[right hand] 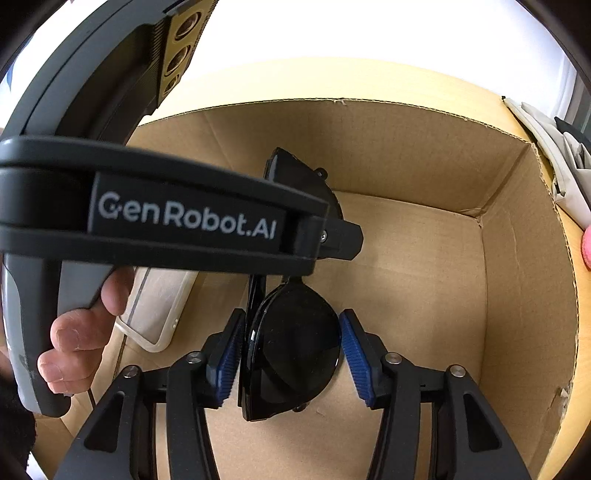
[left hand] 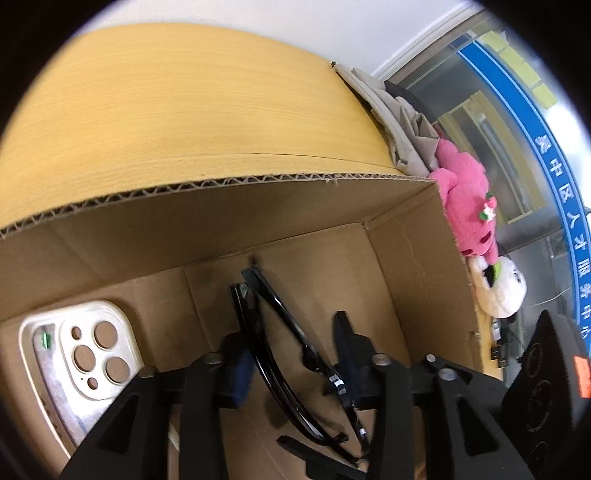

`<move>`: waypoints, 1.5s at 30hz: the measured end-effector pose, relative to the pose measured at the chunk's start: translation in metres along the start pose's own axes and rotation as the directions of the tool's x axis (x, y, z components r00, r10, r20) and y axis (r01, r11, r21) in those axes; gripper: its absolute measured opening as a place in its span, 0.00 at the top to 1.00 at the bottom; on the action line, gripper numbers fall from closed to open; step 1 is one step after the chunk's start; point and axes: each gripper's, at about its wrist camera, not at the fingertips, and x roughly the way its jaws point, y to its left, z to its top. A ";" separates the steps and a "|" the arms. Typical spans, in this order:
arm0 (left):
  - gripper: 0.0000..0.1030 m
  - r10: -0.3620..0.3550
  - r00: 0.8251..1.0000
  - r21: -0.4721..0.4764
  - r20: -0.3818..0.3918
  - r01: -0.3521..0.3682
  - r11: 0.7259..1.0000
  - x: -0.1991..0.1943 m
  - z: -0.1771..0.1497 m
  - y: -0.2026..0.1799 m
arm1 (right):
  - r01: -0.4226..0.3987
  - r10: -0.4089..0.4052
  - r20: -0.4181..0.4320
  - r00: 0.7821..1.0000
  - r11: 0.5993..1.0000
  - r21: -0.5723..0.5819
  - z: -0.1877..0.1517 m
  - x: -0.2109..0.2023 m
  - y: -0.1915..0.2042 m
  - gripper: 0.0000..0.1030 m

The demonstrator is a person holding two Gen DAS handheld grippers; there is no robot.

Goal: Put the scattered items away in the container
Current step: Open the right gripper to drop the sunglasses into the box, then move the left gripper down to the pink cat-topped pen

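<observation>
Two hand-held grippers, left hand-held gripper (left hand: 295, 354) and right hand-held gripper (right hand: 291, 354), stand parted around the black sunglasses (right hand: 291, 354) inside the cardboard box (right hand: 424, 147), phone case (left hand: 85, 354) at nine o'clock; release seems underway, next withdrawing upward clear of frames.

A wooden table (left hand: 184, 110) with a light, yellowish grain fills the upper left. At the table's far right edge lies a heap of crumpled grey cloth (left hand: 399, 122). Just past the cloth, further along that same edge, sits a pink plush toy (left hand: 465, 199), and touching its lower end is a white plush toy (left hand: 498, 291). Beyond the table's right side stands a glass wall crossed by a curved blue band (left hand: 554, 177) with white characters. A white wall (left hand: 295, 22) rises behind the table.
</observation>
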 end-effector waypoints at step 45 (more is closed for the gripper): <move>0.24 0.351 0.760 -0.052 0.546 -0.388 0.920 -0.244 -0.331 -0.136 | 0.160 -0.170 0.456 0.874 0.985 0.060 -0.188 -0.246 0.104 0.00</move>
